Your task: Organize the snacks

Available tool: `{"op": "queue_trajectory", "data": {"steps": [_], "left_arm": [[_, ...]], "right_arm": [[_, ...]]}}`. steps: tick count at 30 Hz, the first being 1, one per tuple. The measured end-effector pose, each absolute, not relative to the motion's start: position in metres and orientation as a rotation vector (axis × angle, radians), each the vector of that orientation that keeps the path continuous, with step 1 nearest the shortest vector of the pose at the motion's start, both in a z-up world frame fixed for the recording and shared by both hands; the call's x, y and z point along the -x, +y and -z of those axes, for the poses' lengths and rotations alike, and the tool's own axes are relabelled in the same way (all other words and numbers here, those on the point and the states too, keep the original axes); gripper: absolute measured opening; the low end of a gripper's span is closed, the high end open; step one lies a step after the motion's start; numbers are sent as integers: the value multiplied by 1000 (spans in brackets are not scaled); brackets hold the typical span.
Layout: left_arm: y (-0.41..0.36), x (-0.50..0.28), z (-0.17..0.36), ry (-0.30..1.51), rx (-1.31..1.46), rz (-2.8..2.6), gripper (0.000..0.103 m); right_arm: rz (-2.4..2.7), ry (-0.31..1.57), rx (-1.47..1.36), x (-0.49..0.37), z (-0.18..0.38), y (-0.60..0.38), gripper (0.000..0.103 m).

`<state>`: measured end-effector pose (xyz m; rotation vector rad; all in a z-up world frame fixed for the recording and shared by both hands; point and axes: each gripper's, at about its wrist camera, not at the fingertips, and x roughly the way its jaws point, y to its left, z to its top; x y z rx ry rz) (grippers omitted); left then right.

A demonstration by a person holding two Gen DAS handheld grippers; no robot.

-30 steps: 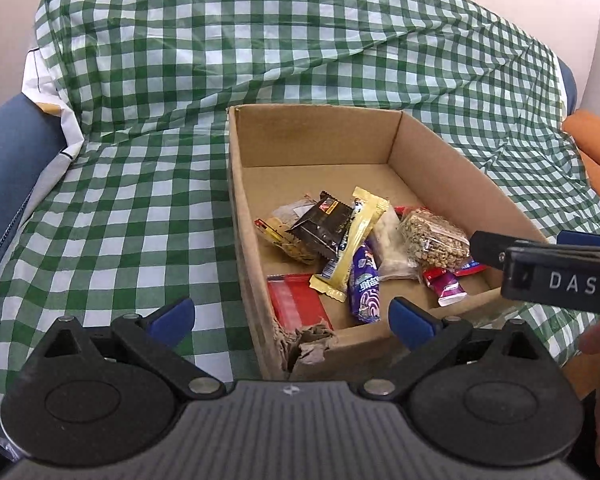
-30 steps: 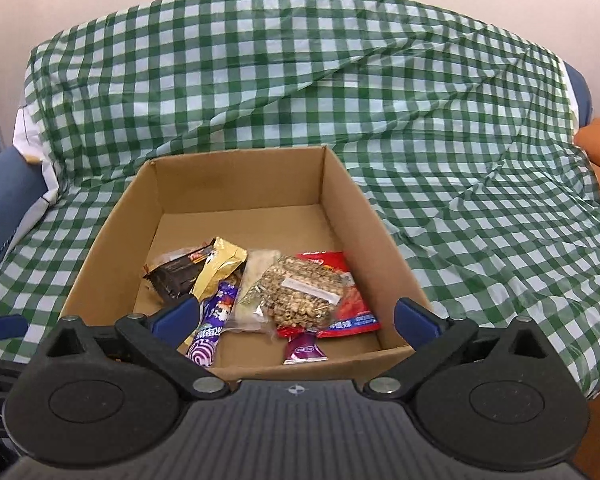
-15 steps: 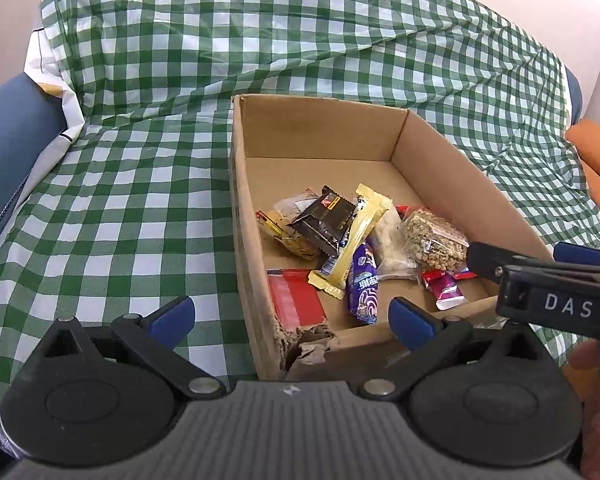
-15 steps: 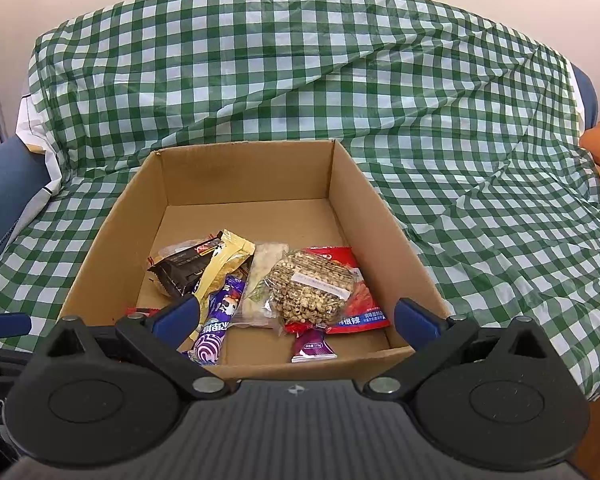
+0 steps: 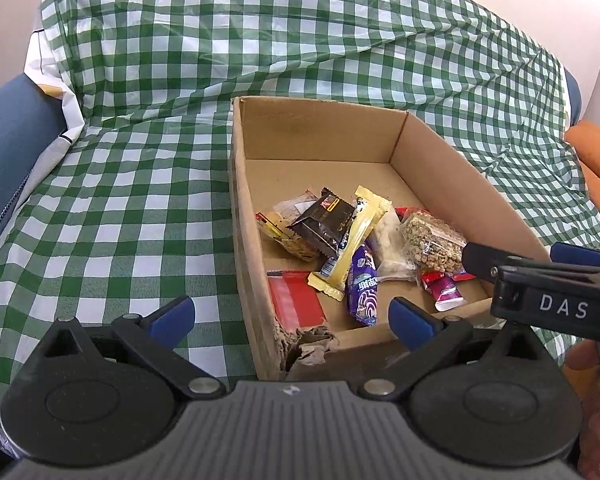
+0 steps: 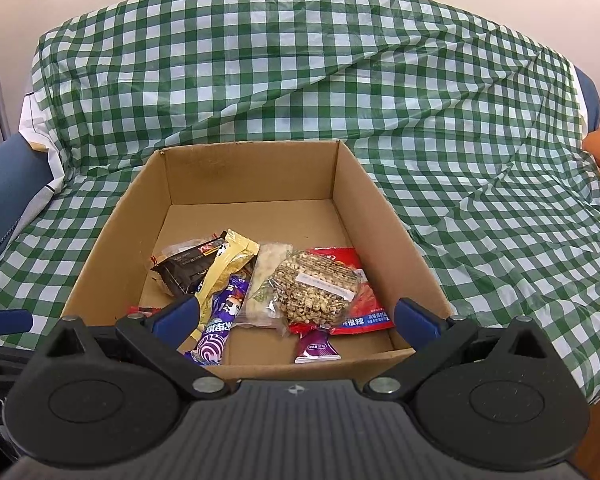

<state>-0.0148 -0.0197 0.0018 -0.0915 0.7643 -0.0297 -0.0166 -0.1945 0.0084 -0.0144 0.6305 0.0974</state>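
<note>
Green-and-white checked cloth [image 6: 440, 128] covers the surface, with a blue cushion at nine o'clock and something orange at three o'clock. A cardboard box [image 6: 384, 216] sits open on the cloth, and every snack in view lies inside it, heaped toward the near wall; the far half of its floor is bare.

Left to right in the right wrist view: a red flat pouch [image 5: 296, 300] by the left wall, a dark brown wrapper [image 6: 186, 270], a yellow bar [image 6: 226, 266], a purple packet [image 6: 220, 324] with its long axis running roughly six to twelve, a pale packet [image 6: 266, 284], a clear bag of puffed grains [image 6: 316, 290] on top of a red packet [image 6: 364, 308], and a small magenta sachet [image 6: 316, 346] against the near wall.

The left tool [image 5: 292, 316] straddles the box's torn near-left corner, spread wide and holding nothing. The right tool [image 6: 296, 316] hovers over the near wall, equally wide and empty, with the heap straight ahead at twelve o'clock; it is the nearer one to the grain bag and sachet.

Snacks gathered in the box fit either a finished collection or a heap awaiting sorting.
</note>
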Motion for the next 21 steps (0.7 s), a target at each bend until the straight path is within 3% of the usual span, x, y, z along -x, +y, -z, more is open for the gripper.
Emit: {"op": "queue_trajectory", "data": {"steps": [21], "left_arm": [[-20, 15, -6, 753, 87, 35, 103]], "right_arm": [[-91, 623, 10, 18, -11, -193, 102]]}}
